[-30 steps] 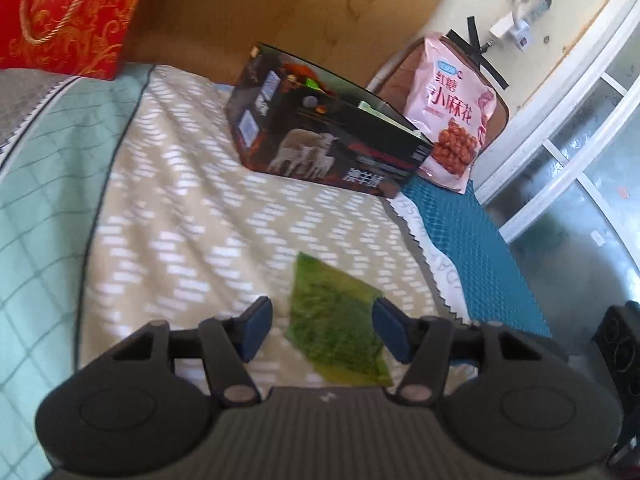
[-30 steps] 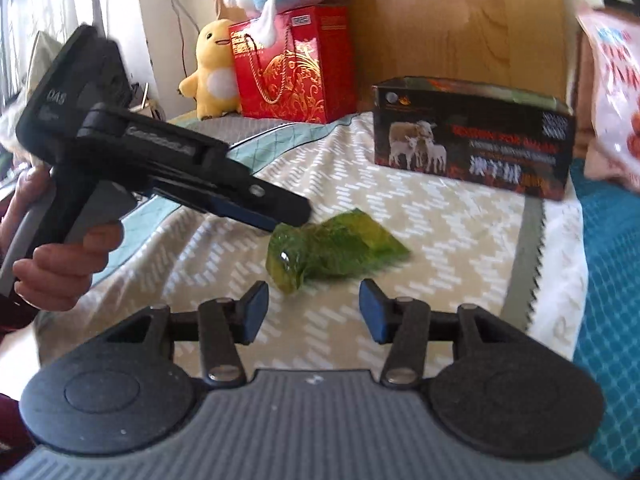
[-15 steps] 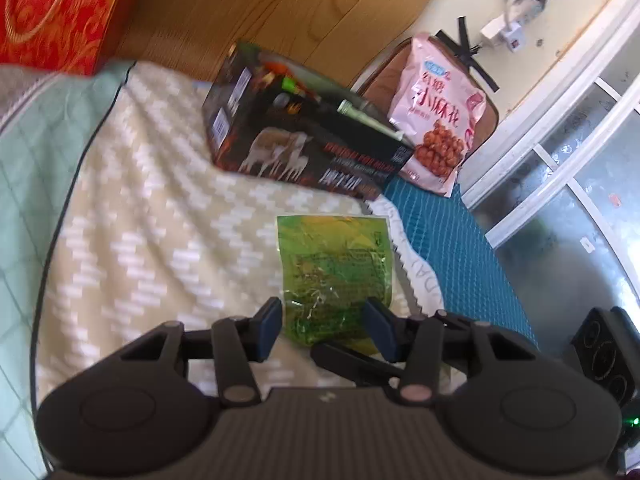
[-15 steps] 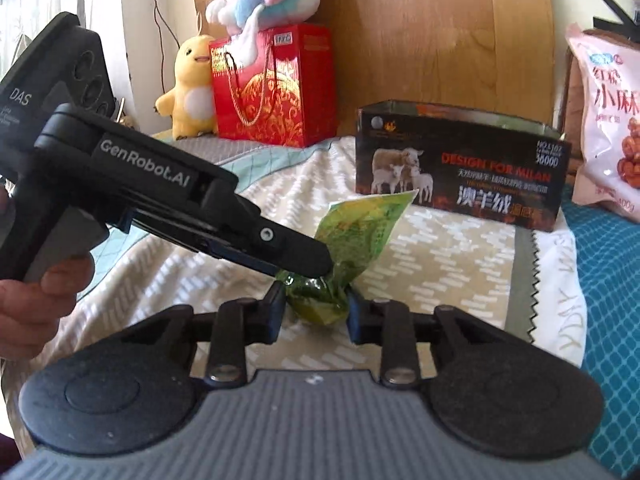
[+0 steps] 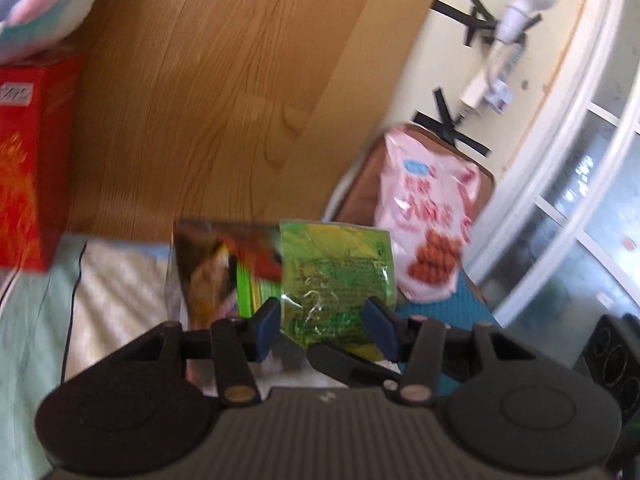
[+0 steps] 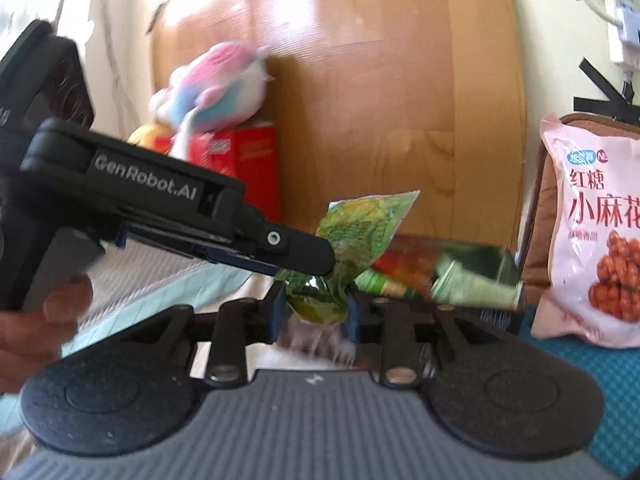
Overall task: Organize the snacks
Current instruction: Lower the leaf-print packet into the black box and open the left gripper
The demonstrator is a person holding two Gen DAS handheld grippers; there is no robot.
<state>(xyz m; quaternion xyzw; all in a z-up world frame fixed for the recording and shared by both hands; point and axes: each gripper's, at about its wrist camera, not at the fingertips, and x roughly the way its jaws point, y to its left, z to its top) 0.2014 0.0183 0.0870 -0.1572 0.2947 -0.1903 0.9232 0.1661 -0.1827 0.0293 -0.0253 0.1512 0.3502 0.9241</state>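
Note:
A green snack packet (image 5: pixel 335 280) stands upright in the air between both grippers. My right gripper (image 6: pixel 316 312) is shut on its lower end (image 6: pixel 320 300). My left gripper (image 5: pixel 323 326) has its jaws apart on either side of the packet; its fingers (image 6: pixel 280 250) reach in from the left in the right wrist view, touching the packet's neck. Behind lies the dark snack box (image 5: pixel 224 272), open on top, with packets inside; it also shows in the right wrist view (image 6: pixel 448 276). A pink snack bag (image 5: pixel 428 224) leans at the back right.
A red gift bag (image 5: pixel 32 168) with a plush toy (image 6: pixel 216 84) on top stands at the back left by the wooden headboard (image 5: pixel 224 92). The patterned bedspread (image 5: pixel 120 300) lies below. A teal cushion (image 6: pixel 592 384) and a window (image 5: pixel 592 200) are on the right.
The green packet was lifted off the bedspread, with my right gripper shut on it. Both grippers rose and moved toward the box, which now sits just behind the packet.

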